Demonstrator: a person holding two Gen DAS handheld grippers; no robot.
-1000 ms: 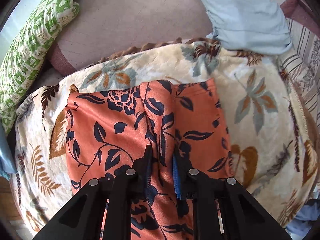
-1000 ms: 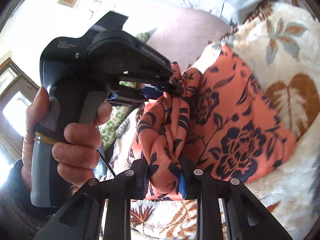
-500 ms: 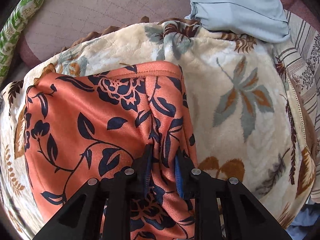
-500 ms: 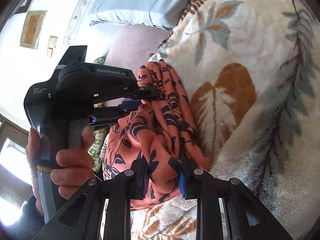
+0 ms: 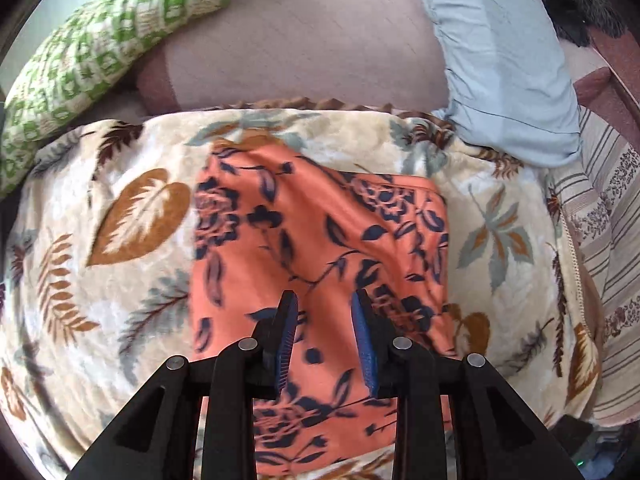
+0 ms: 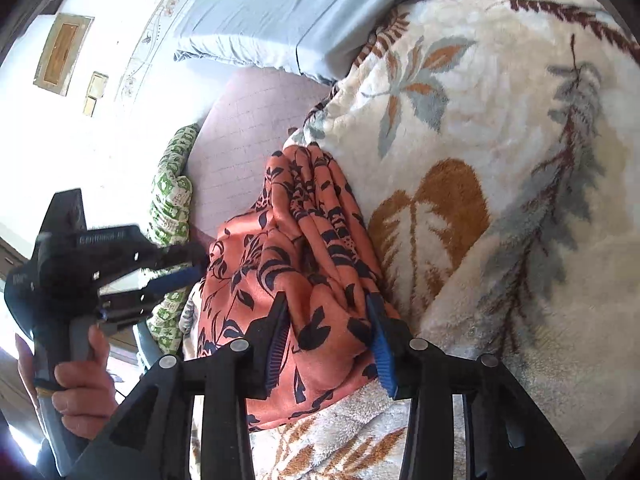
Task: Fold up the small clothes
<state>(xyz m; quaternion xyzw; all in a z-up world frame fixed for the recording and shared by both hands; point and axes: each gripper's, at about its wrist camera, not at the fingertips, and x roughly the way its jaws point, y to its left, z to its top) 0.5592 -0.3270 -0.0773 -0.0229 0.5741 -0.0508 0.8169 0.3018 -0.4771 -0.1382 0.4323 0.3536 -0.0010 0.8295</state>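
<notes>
Orange floral garment (image 5: 320, 240) lies folded beneath the parted left gripper (image 5: 325, 304).

A bright white wall (image 6: 120, 128) stands behind a bed spread with a cream leaf-patterned blanket (image 5: 120, 240) and a pale blue pillow (image 5: 500, 60)

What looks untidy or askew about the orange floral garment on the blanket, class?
The orange floral garment is not flat: in the right wrist view, its edge by the right gripper bunches into ridged pleats on the leaf-print blanket. Nothing looks torn or spilled.
</notes>
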